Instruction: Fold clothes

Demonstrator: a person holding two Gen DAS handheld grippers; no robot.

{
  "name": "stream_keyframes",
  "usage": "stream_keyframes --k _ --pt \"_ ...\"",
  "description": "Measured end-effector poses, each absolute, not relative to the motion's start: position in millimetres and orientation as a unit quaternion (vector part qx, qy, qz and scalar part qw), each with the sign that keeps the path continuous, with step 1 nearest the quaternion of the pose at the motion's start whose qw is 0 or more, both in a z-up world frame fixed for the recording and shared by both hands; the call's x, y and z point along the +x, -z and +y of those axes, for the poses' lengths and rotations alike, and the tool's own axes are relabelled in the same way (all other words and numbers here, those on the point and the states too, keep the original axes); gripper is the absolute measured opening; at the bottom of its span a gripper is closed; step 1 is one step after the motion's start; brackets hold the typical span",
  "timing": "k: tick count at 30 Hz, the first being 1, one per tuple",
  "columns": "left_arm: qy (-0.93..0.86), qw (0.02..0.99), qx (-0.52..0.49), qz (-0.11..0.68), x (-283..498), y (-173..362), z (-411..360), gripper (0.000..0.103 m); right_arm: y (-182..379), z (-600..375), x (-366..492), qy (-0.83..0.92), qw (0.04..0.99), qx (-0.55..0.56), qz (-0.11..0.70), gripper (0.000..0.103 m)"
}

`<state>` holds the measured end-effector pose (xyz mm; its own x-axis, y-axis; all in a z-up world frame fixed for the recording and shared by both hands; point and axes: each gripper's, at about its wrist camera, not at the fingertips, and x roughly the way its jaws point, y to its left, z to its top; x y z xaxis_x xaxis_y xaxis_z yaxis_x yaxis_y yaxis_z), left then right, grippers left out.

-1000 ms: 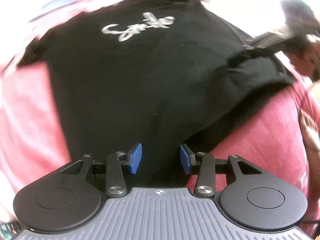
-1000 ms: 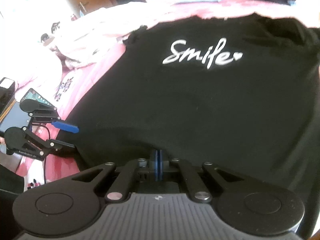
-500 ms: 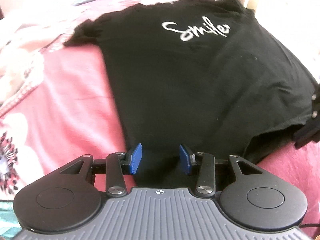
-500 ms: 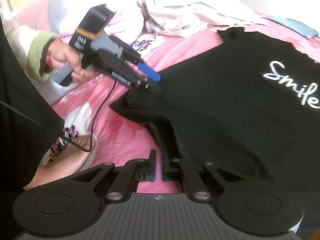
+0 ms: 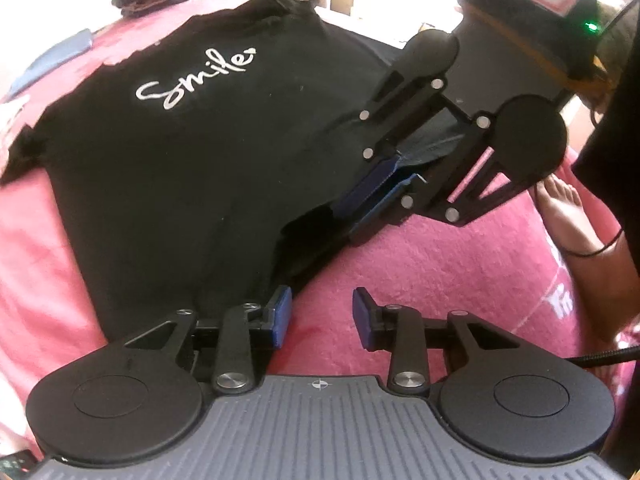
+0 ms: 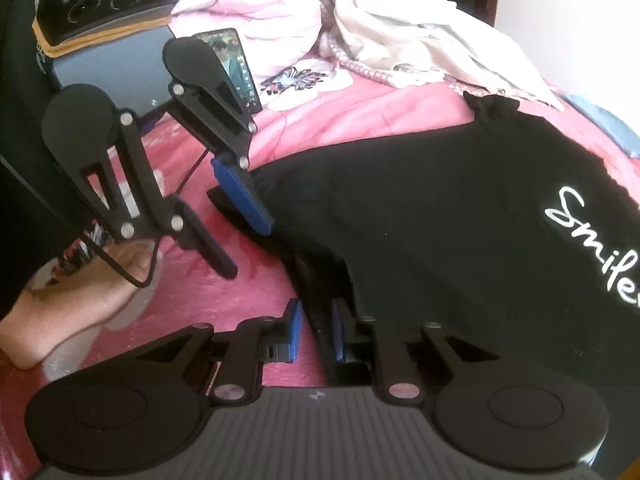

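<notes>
Both tongs sit at the hem end of the black T-shirt (image 5: 192, 168), which lies flat on the pink bedspread (image 5: 460, 264) with its white "Smile" lettering (image 5: 196, 76) facing up. Your left tongs (image 5: 320, 318) stand spread and are closing; only bedspread shows between the blue pads, and the left pad (image 5: 282, 316) lies just at the shirt's hem edge. A second ago those pads were over black cloth, so the shirt now sits further to the left of them.

Your right tongs (image 6: 316, 330) were pressed together a second ago and are now opening. A narrow strip of the shirt's hem runs down between the blue pads, but the pads stand a little apart from it and I cannot tell that they press on it. Seen from the left wrist, the right tongs (image 5: 376, 200) lie low over the hem corner with their pads close together and a fold of dark cloth by them.

Compared with a second ago, the right wrist view has swung away from the lettering: then "Smile" sat in the middle of the shirt, now it is at the far right edge. The left tongs (image 6: 240, 232) now loom large beside the hem, where before they were small at the left edge. Beyond the shirt's far sleeve lie crumpled pale bedclothes (image 6: 400, 40), and a phone (image 6: 234, 64) shows behind the left tool. A bare foot (image 5: 564, 216) rests on the bedspread to the right of the shirt.
</notes>
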<state>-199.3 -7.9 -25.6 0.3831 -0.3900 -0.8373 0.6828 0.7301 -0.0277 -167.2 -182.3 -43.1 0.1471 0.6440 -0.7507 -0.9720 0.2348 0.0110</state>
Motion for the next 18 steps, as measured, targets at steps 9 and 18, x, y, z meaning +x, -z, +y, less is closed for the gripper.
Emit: stream_keyframes --k 9,18 --pt "0.319 0.813 0.225 0.431 -192 44 -19 0.034 57 -178 -170 -0.551 0.714 -0.284 0.326 0.018" --pt "0.312 0.813 0.270 0.411 -199 49 -20 0.000 52 -183 -171 -0.564 0.710 -0.275 0.319 0.002"
